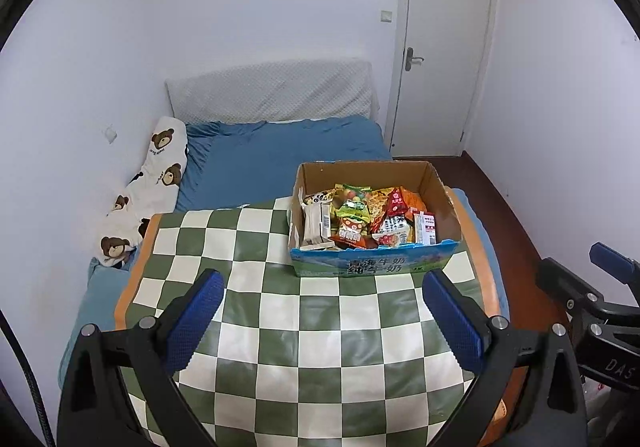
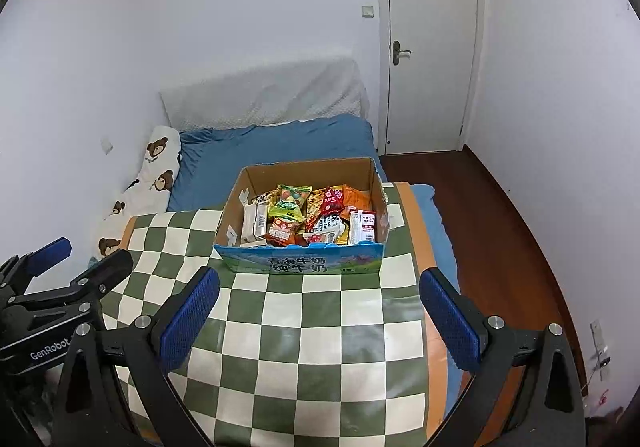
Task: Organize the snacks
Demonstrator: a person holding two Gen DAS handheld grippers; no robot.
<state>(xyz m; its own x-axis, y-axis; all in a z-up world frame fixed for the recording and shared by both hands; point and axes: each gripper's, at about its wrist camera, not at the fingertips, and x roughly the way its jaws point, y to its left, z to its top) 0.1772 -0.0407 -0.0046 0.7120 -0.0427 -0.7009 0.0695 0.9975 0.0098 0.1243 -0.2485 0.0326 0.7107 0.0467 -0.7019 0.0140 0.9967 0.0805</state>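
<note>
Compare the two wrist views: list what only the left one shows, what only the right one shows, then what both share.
Only the left wrist view shows the right gripper from outside, at its right edge.

Only the right wrist view shows the left gripper from outside, at its left edge, and a wall socket low on the right.

Both show the cardboard box of snack packets on the checkered cloth, the blue bed, the bear-print pillow and the closed door. Both grippers are open and empty.
</note>
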